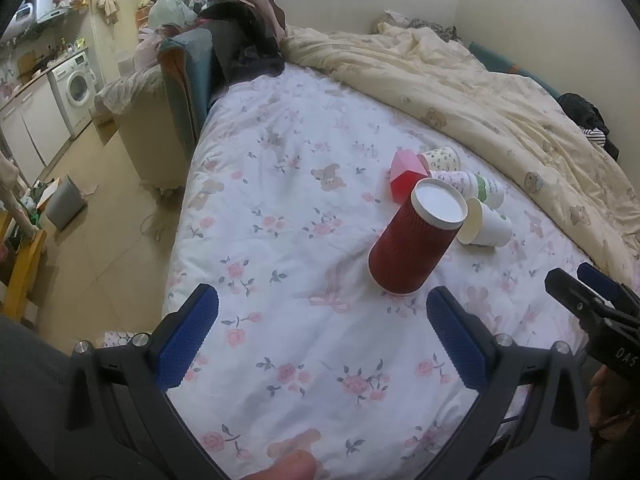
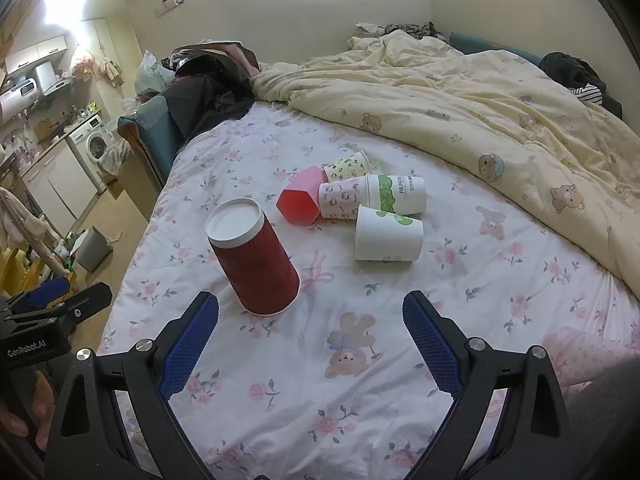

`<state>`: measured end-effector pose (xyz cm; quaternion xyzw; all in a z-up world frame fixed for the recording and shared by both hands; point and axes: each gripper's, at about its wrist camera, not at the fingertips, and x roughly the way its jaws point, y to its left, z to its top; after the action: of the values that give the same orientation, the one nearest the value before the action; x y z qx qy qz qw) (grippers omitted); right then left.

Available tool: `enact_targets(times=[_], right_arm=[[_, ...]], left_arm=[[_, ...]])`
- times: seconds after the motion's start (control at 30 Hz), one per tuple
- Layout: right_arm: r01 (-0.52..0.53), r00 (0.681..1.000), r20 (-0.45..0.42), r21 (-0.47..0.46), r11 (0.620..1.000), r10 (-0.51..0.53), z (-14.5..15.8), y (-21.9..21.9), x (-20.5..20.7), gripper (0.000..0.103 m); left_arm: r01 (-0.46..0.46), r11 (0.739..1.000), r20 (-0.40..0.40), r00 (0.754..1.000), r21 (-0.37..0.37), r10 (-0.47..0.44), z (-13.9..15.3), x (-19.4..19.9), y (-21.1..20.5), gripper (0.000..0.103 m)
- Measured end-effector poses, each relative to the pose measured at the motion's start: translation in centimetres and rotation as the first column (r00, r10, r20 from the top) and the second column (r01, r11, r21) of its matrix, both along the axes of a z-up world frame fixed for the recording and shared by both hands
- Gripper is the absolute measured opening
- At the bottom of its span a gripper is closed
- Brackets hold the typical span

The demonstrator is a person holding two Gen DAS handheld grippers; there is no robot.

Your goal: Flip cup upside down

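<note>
A dark red ribbed paper cup (image 1: 412, 246) stands upside down on the floral bed sheet, white base up, leaning slightly; it also shows in the right wrist view (image 2: 256, 260). My left gripper (image 1: 322, 308) is open and empty, just short of the cup. My right gripper (image 2: 310, 312) is open and empty, with the cup ahead and to its left. The right gripper's fingers (image 1: 576, 290) show at the right edge of the left wrist view. The left gripper's fingers (image 2: 68, 292) show at the left edge of the right wrist view.
Behind the red cup lie a pink hexagonal cup (image 2: 300, 200), patterned paper cups (image 2: 344, 198) and white-and-green paper cups (image 2: 388, 234) on their sides. A cream duvet (image 2: 500, 120) is bunched at the back right. The bed's left edge (image 1: 180, 240) drops to the floor.
</note>
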<state>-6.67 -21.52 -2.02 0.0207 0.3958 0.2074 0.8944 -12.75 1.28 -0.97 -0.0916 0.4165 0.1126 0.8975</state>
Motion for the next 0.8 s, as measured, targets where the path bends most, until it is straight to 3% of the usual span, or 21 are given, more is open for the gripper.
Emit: enact_targets(times=[0.8], right_arm=[[0.007,1.0,-0.012,-0.008,1.0,-0.007,-0.31,-0.06,0.18,0.096]], left_arm=[[0.012,1.0,0.005,1.0,-0.005,-0.012,0.2,0.08,-0.18,0.103]])
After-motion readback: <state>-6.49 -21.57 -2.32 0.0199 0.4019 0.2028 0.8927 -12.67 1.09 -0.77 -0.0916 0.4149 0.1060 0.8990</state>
